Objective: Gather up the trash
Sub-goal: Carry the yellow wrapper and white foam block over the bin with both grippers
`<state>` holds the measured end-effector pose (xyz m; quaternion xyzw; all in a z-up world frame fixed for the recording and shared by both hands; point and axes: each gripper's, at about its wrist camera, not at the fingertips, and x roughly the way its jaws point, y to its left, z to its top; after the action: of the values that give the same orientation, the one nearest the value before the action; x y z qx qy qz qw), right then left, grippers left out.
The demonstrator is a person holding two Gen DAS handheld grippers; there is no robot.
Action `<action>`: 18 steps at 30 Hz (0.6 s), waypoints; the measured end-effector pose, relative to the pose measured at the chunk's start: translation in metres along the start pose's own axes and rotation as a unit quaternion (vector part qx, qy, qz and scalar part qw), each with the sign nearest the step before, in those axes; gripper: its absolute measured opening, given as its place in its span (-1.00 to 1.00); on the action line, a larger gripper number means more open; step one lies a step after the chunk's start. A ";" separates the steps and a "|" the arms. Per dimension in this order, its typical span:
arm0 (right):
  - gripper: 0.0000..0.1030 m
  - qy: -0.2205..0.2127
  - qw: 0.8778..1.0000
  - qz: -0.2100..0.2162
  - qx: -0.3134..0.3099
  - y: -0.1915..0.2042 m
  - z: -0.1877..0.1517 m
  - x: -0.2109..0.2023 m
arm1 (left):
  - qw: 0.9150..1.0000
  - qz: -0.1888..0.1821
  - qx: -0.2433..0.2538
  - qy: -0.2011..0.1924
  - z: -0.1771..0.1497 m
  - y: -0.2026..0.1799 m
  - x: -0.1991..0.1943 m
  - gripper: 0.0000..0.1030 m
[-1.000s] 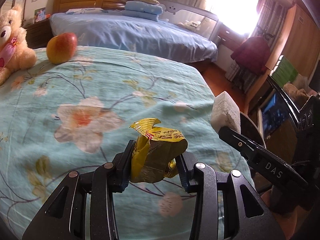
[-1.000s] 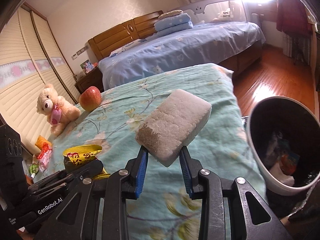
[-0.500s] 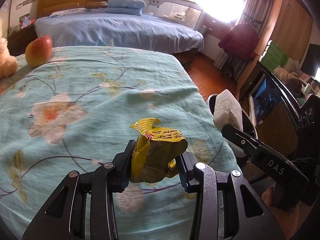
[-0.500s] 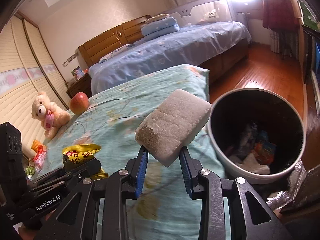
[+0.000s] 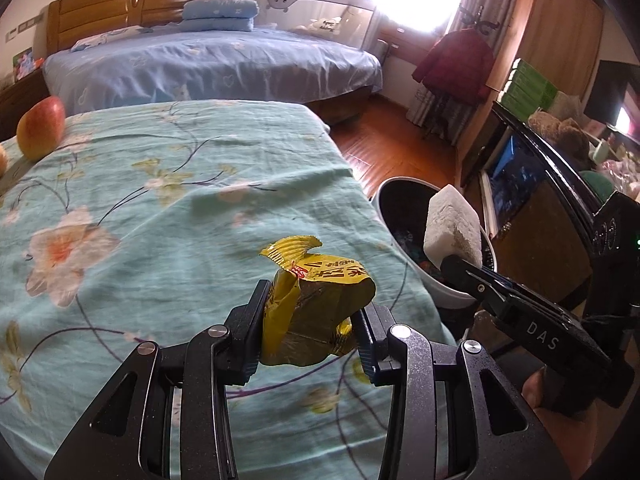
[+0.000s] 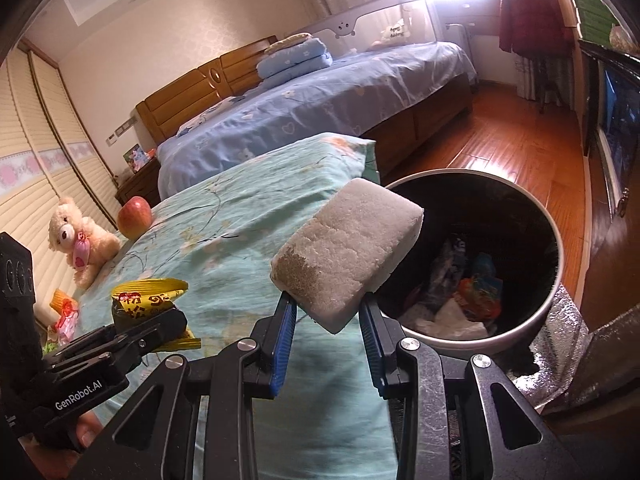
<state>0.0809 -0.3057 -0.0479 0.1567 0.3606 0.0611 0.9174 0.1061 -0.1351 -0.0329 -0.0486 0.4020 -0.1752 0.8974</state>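
While you hold two grippers over the floral bedspread [image 5: 168,216], each carries one piece of trash. Your left gripper [image 5: 310,334] is closed partway on one crumpled yellow snack wrapper [image 5: 316,300], above the bedspread's near right edge. Your right gripper [image 6: 326,320] clamps one white sponge [image 6: 348,248] over the rim of the single trash bin [image 6: 554,292] beside that edge. One apple [image 6: 134,216] and one teddy bear [image 6: 78,240] sit at the far left edge.

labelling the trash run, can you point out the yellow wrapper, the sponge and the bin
yellow wrapper [image 5: 316,312], left wrist view, crumpled middle between the gripper's pads
sponge [image 6: 348,256], right wrist view, middle of its rough top face
bin [image 6: 558,236], right wrist view, right side of its rim
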 end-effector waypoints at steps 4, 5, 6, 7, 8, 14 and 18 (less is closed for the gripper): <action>-0.37 -0.003 1.000 -0.008 0.005 -0.009 0.001 -0.005 | 1.000 -0.005 0.004 0.003 0.001 -0.007 0.004 -0.27; -0.37 -0.004 1.000 -0.010 0.008 -0.012 0.001 -0.006 | 1.000 -0.006 0.007 0.003 0.002 -0.010 0.005 -0.27; -0.37 -0.005 1.000 -0.012 0.009 -0.014 0.001 -0.007 | 1.000 -0.008 0.009 0.003 0.003 -0.012 0.006 -0.27; -0.37 -0.005 1.000 -0.014 0.010 -0.016 0.002 -0.007 | 1.000 -0.008 0.010 0.003 0.003 -0.014 0.006 -0.27; -0.37 -0.005 1.000 -0.016 0.011 -0.018 0.002 -0.008 | 1.000 -0.009 0.011 0.003 0.004 -0.015 0.006 -0.27; -0.36 -0.008 0.999 -0.024 0.020 -0.031 0.003 -0.014 | 1.000 -0.015 0.021 0.003 0.007 -0.028 0.010 -0.27; -0.36 -0.009 0.999 -0.027 0.025 -0.037 0.003 -0.015 | 0.999 -0.019 0.028 0.002 0.009 -0.036 0.012 -0.27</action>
<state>0.0722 -0.3449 -0.0488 0.1707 0.3577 0.0260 0.9177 0.1105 -0.1730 -0.0269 -0.0309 0.3978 -0.2030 0.8942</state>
